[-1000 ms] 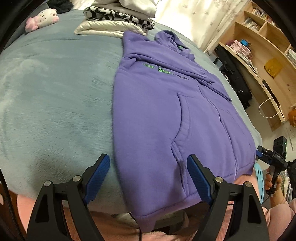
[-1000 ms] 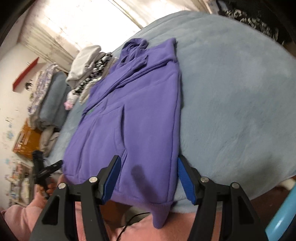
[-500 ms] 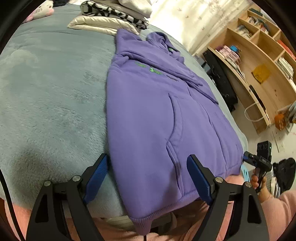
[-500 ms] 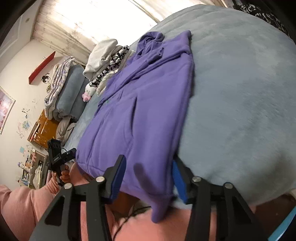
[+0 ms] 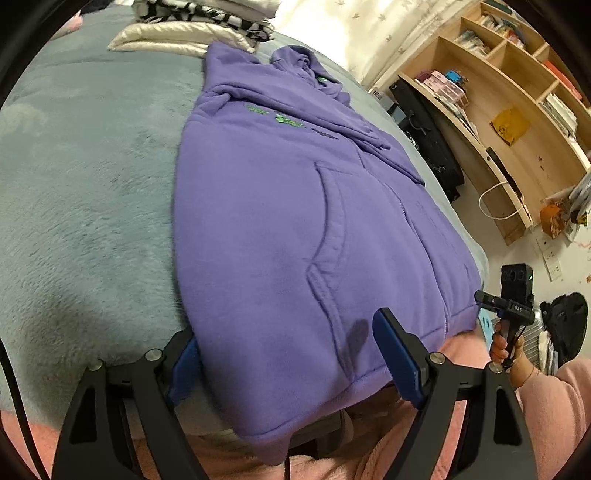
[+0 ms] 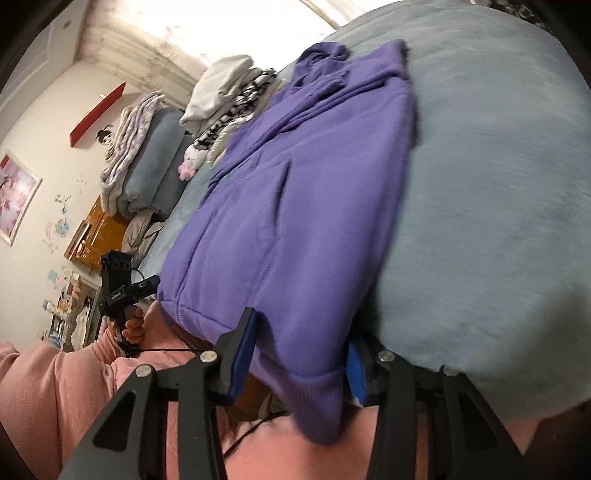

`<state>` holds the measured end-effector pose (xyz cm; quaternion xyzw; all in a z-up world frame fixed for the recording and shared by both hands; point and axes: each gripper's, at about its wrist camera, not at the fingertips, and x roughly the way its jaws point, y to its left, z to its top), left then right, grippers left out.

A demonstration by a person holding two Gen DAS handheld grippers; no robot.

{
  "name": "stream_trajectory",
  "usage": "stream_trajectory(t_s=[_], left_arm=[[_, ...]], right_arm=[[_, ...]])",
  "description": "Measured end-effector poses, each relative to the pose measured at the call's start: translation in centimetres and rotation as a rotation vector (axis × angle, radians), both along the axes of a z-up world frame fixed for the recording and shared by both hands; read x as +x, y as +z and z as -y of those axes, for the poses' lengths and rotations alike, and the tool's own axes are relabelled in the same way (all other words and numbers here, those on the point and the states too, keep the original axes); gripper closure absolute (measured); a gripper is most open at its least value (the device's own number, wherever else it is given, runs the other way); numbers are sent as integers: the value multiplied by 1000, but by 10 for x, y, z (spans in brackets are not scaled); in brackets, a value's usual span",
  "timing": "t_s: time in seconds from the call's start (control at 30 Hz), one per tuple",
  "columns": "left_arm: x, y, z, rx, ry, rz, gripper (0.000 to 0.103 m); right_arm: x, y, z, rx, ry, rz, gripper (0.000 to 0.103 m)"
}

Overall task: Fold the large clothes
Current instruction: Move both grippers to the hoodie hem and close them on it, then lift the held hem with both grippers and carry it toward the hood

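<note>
Closest in, at the near edge of the grey-blue plush bed cover [image 5: 92, 221]: the left gripper [image 5: 286, 332], black-armed with blue pads, spread wide across one corner of the hem of the purple fleece hoodie [image 5: 277, 221]. Jaws just drawn in a little, cloth between them. One pad tucked at the hoodie's side edge, the other above the fabric beside the pocket seam, with no squeeze visible. At the hem's other corner, the right gripper [image 6: 301, 332], set narrower, just drawn together and pinching the thick ribbed corner drooping over the bed's edge. Behind both, pink sleeves [image 6: 44, 387] and a hand round each handle.

Farther on, the hoodie itself, laid flat and front up, running lengthways from the near edge toward the far edge. Hem hanging slightly over the edge, pouch pocket in the middle, small green print across the chest, a sleeve folded across the upper part, hood at the far end. Bare cover to either side.

Beyond the hood, near the far edge, a stack of folded clothes [image 5: 199, 22] — cream, black-and-white patterned, pale on top — touching the hoodie's shoulder or just beside it; cannot tell which. Close by, a pink-and-white plush toy [image 6: 192, 162]. Past the bed, light wooden shelving [image 5: 498, 110] with books and boxes on one side — folded blankets [image 6: 147, 155] on the other.
</note>
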<state>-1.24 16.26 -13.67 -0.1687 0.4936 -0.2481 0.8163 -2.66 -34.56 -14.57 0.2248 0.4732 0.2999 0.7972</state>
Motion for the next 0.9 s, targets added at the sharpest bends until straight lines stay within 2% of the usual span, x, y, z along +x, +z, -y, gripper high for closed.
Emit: stream_trajectory(t_s=[0.03, 0.07, 0.1, 0.23, 0.3, 0.4, 0.47, 0.57, 0.67, 0.8, 0.9], left_arm=[[0, 1, 3, -2, -3, 8, 35], [1, 2, 4, -15, -10, 11, 52], [2, 2, 4, -32, -9, 11, 62], [10, -6, 3, -93, 46, 1, 68], [10, -4, 5, -95, 85, 22, 86], [6, 3, 8, -114, 158, 40, 91], [1, 12, 12, -114, 194, 61, 92], [-6, 29, 10, -157, 232, 84, 93], [-11, 50, 10, -193, 214, 108, 93], [-23, 79, 16, -160, 149, 161, 93], [-34, 92, 14, -164, 136, 164, 93]], right_arm=[[0, 3, -5, 2, 11, 9, 64], [0, 6, -8, -1, 19, 20, 74], [0, 10, -12, -3, 28, 37, 75], [2, 20, -22, -10, 32, 71, 80], [2, 25, -26, -27, 20, 83, 81], [-4, 37, -32, -54, -5, 119, 82], [-8, 48, -31, -49, -25, 154, 84], [-16, 67, -31, -28, -43, 214, 85], [-22, 82, -33, -4, -48, 244, 85], [-33, 98, -38, 8, -18, 273, 85], [-44, 107, -38, 22, -6, 284, 85]])
